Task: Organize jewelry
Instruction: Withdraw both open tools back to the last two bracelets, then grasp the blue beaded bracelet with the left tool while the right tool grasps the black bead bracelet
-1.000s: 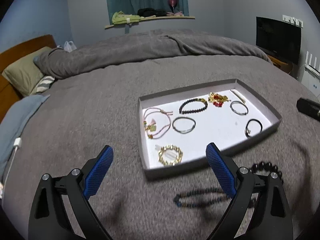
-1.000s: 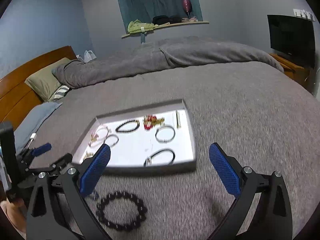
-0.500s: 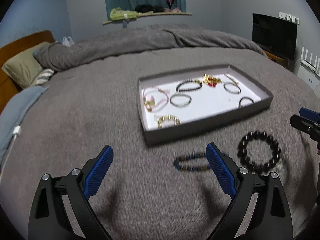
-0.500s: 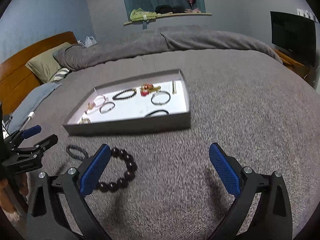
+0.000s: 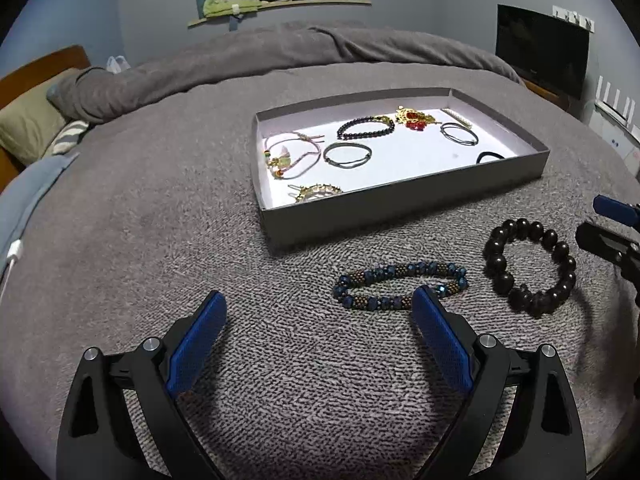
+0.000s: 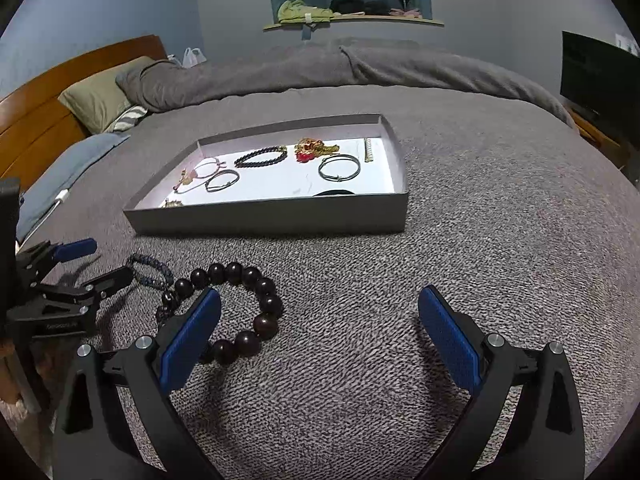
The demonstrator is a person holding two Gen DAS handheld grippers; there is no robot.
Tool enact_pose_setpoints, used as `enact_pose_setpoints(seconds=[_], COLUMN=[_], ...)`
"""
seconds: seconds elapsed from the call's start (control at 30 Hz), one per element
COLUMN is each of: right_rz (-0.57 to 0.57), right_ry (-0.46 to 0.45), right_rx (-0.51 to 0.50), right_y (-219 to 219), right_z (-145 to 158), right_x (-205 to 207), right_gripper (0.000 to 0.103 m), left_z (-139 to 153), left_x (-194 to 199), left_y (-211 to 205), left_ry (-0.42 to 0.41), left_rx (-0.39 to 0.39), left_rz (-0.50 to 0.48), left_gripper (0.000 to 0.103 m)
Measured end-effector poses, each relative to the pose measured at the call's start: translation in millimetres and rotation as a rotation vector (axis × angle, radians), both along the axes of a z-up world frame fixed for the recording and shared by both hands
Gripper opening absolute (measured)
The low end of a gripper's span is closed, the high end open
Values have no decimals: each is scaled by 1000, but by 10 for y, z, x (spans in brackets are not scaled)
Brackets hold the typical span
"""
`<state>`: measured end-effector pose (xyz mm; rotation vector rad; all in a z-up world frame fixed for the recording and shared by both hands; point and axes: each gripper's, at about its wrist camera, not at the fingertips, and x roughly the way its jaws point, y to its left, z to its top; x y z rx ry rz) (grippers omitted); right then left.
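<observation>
A shallow grey tray (image 5: 404, 208) (image 6: 272, 216) with a white floor lies on the grey bedspread and holds several bracelets and a red-and-gold piece. In front of it lie a blue-and-bronze beaded bracelet (image 5: 400, 286) (image 6: 154, 270) and a dark large-bead bracelet (image 5: 530, 266) (image 6: 240, 308). My left gripper (image 5: 318, 322) is open and empty, just short of the blue bracelet, whose near side meets its right fingertip. My right gripper (image 6: 320, 320) is open and empty, its left finger over the dark bracelet's near left part.
A folded grey duvet (image 6: 320, 68) and pillows (image 6: 96, 96) lie at the far end by the wooden headboard (image 6: 36, 120). A television (image 5: 542, 50) stands at the right. A shelf (image 6: 352, 20) with clothes is on the back wall.
Both grippers have pulled back from the tray and dropped lower toward the bedspread. The two loose bracelets now lie close in front of the fingers. Both stay open.
</observation>
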<state>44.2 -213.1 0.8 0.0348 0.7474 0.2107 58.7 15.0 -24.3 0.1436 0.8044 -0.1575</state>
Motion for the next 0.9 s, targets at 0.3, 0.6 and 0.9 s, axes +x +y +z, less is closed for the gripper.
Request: enact_pose_setpoints(seconds=[0.3,0.6,0.9], right_rz=[25,59,75], right_ry=[3,35,102], right_rx=[-17,2,28], right_y=[99,182,233], right_z=[-54,-116,-206], right_x=[2,14,84], right_gripper=[97,61,42], left_z=[-78,-106,-124], left_x=[83,130,109], left_y=[-8,-36,-67], left_ry=[51,89,112], left_rx=[-45,-103,-86], left_rz=[-27,-85,-114], left_gripper=[63,36,23])
